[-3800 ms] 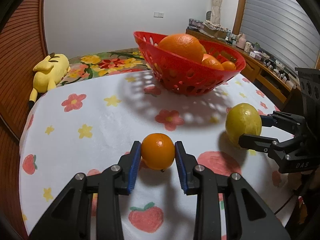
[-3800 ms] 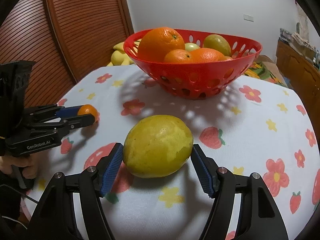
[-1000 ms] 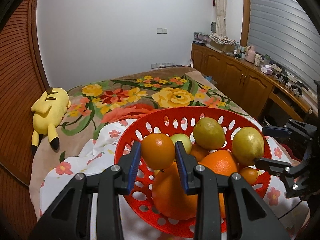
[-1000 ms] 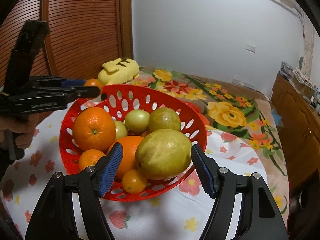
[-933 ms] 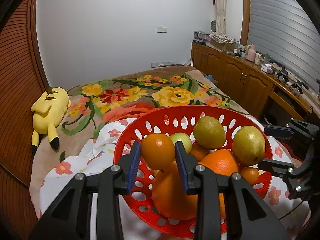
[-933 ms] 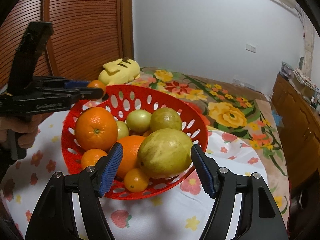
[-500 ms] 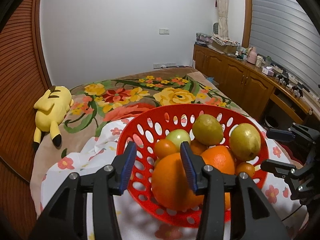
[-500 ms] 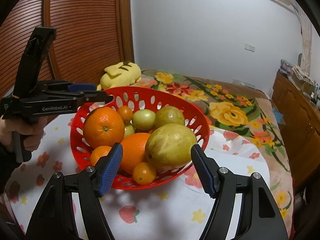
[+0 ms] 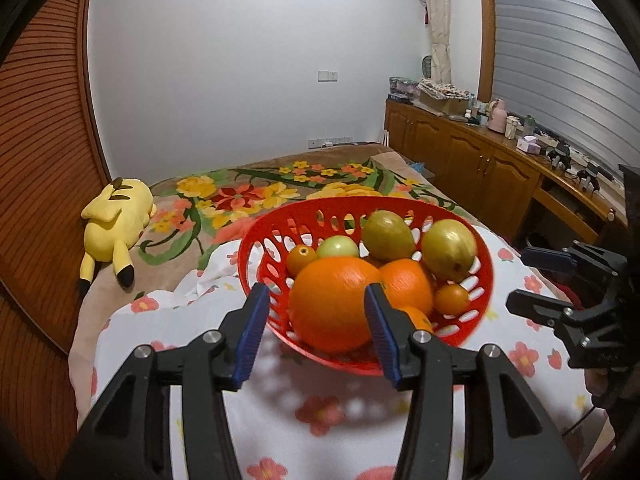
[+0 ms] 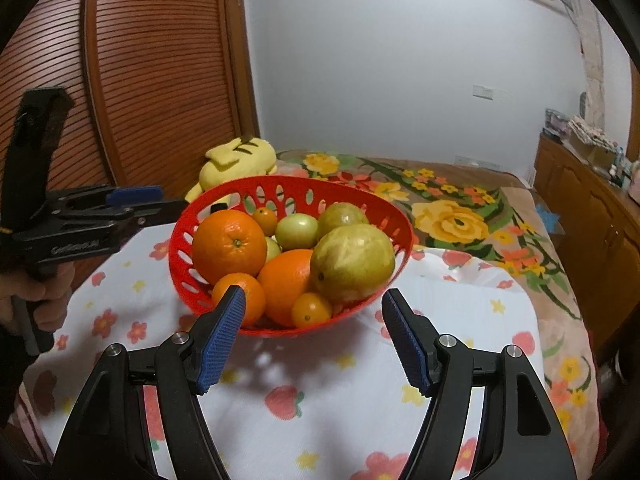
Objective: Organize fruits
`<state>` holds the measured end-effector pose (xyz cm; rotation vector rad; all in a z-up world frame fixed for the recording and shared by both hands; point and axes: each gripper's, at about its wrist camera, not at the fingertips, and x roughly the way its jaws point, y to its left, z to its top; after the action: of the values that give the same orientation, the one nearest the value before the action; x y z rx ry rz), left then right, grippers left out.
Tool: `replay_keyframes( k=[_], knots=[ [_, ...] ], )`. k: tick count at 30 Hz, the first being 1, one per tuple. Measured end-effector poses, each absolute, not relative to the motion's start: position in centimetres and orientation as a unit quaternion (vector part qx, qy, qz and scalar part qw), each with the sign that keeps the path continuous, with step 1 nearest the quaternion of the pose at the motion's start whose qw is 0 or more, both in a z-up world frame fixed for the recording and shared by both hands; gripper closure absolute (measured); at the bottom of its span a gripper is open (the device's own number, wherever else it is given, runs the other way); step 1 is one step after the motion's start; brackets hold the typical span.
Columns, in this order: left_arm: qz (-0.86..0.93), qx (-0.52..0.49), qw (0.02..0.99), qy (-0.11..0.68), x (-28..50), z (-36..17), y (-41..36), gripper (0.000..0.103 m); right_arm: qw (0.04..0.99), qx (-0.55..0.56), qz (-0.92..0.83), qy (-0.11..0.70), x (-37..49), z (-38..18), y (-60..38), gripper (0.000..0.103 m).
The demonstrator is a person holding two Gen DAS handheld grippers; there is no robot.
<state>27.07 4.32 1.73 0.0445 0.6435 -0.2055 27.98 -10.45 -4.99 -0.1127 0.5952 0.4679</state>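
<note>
On the white cloth with flowers and strawberries (image 10: 352, 376): a red basket (image 9: 320, 216), full of fruit. Inside it, a big orange (image 9: 332, 304) at the front, another orange (image 9: 408, 286) beside it, a tiny orange (image 9: 302, 258) near the back wall, a pale green round fruit (image 9: 338, 246), two yellow-green fruits (image 9: 448, 254) toward the far right side, and small orange ones low by the rim. All fruit inside the basket, none seen on the cloth.

Left gripper (image 9: 316, 330): blue pads (image 9: 252, 332) apart and opening wider, nothing between them, held back from the basket with the big orange seen past the gap. Same tool in the right wrist view (image 10: 160, 202), near the basket's far left rim, gripped by a hand (image 10: 44, 300).

Right gripper (image 10: 314, 340): spread wide, nothing pinched, tips just short of the basket's near rim. Big yellow-green fruit (image 10: 352, 266) resting in the basket ahead of it, not touched.

Behind, on a flowery blanket (image 9: 256, 196): a yellow plush toy (image 9: 116, 220). Off to the right, wooden cabinets (image 9: 472, 164).
</note>
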Motion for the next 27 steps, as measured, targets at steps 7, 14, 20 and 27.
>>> replay_keyframes(
  k=[7,14,20,27],
  knots=[
    [-0.106,0.020,0.948,0.301,23.6,1.6,4.0,0.046,0.931,-0.045,0.221,0.287,25.8,-5.4,-10.5,0.030],
    [-0.099,0.015,0.957,0.272,20.2,2.4,3.8,0.033,0.938,-0.033,0.216,0.269,23.3,-4.8,-10.6,0.027],
    [-0.097,0.002,0.962,0.256,18.2,3.4,3.9,0.010,0.948,-0.025,0.203,0.245,20.9,-3.6,-11.2,0.022],
    [-0.096,-0.016,0.966,0.239,16.4,4.7,4.0,0.003,0.954,-0.019,0.197,0.225,19.2,-2.4,-11.4,0.014]
  ],
)
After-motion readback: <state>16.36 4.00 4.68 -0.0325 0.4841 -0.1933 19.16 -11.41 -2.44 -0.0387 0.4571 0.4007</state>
